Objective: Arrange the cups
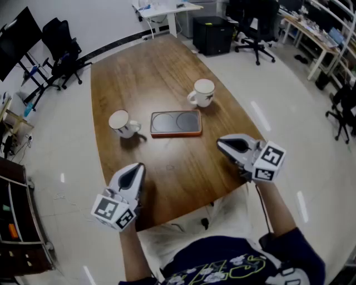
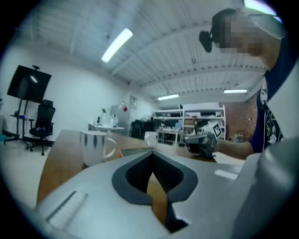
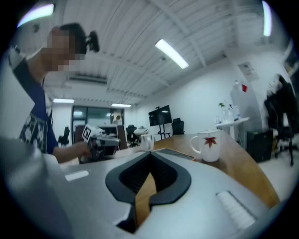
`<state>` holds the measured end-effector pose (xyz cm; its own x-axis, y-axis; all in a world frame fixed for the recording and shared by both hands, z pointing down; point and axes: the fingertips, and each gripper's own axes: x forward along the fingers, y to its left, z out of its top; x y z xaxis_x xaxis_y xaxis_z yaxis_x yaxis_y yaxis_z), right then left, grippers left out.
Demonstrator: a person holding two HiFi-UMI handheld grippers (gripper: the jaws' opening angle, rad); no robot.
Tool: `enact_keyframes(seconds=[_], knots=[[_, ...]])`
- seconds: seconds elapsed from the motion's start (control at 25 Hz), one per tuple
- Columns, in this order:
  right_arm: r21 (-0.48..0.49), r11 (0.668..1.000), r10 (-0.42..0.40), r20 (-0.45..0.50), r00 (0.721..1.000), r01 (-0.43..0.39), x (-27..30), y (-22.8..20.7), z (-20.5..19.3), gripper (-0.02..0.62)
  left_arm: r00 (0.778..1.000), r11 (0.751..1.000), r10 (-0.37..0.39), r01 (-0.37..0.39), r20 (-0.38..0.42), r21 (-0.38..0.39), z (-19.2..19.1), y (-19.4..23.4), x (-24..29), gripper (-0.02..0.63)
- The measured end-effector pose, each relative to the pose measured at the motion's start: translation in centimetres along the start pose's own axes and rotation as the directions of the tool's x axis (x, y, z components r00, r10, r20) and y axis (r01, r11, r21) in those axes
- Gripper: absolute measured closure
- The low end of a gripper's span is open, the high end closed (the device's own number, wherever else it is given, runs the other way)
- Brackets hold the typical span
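Two white cups stand on the wooden table (image 1: 167, 61). One with blue stripes (image 1: 123, 123) (image 2: 96, 147) is left of a dark two-hollow tray with an orange rim (image 1: 176, 123) (image 3: 176, 153). The other, with a red leaf (image 1: 201, 92) (image 3: 209, 145), stands beyond the tray's right end. My left gripper (image 1: 135, 171) (image 2: 152, 158) hovers over the table's near left edge, shut and holding nothing. My right gripper (image 1: 223, 146) (image 3: 150, 158) is at the near right, also shut and holding nothing. Both grippers are well short of the cups.
Office chairs (image 1: 61, 47) stand left of the table. A black cabinet (image 1: 213, 34) and a white desk (image 1: 167, 10) are beyond its far end. More chairs and shelving line the right side.
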<state>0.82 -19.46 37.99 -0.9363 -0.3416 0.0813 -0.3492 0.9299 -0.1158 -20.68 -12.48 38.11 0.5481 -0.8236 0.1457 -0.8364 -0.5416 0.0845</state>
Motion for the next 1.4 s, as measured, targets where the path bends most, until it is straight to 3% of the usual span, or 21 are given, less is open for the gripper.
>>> enact_keyframes(seconds=[0.16, 0.28, 0.68, 0.88, 0.96, 1.08, 1.16, 1.28, 1.4], knots=[[-0.082, 0.994, 0.076, -0.027, 0.997, -0.078, 0.7, 3.6, -0.2, 0.576, 0.998, 0.999, -0.043, 0.044, -0.045, 0.024, -1.1, -3.1, 2.2, 0.604], [-0.070, 0.997, 0.022, -0.093, 0.995, -0.028, 1.5, 2.7, -1.7, 0.579, 0.998, 0.999, -0.042, 0.042, -0.039, 0.013, -1.6, -3.2, 2.6, 0.604], [-0.056, 0.998, -0.011, -0.090, 0.996, 0.006, 2.0, 2.1, -2.1, 0.586, 0.999, 0.999, -0.029, 0.030, -0.033, 0.027, -1.6, -2.7, 2.3, 0.604], [-0.096, 0.987, 0.118, -0.080, 0.990, -0.126, 2.7, 3.6, -1.0, 0.590, 0.999, 1.000, -0.024, 0.024, -0.039, 0.018, -2.0, -2.5, 2.4, 0.604], [-0.158, 0.968, 0.178, -0.125, 0.976, -0.196, 3.3, 4.3, 0.8, 0.591, 0.999, 1.000, -0.008, 0.008, -0.047, 0.014, -2.3, -2.3, 2.4, 0.604], [-0.324, 0.895, 0.190, -0.345, 0.919, -0.307, 5.4, 4.5, 2.6, 0.593, 0.999, 1.000, 0.007, -0.006, -0.042, 0.021, -3.0, -2.2, 2.2, 0.604], [-0.396, 0.814, 0.187, -0.514, 0.837, -0.425, 7.6, 4.8, 3.8, 0.595, 0.999, 1.000, 0.005, -0.004, -0.031, 0.028, -3.0, -2.3, 2.0, 0.604], [-0.394, 0.698, 0.208, -0.688, 0.696, -0.598, 11.9, 5.6, 6.0, 0.468, 0.999, 0.999, 0.008, -0.007, -0.043, 0.035, -3.3, -2.2, 2.1, 0.604], [-0.430, 0.554, 0.114, -0.810, 0.576, -0.713, 16.9, 4.8, 6.5, 0.297, 0.995, 1.000, 0.014, -0.013, -0.100, 0.016, -4.0, -2.1, 2.8, 0.604]])
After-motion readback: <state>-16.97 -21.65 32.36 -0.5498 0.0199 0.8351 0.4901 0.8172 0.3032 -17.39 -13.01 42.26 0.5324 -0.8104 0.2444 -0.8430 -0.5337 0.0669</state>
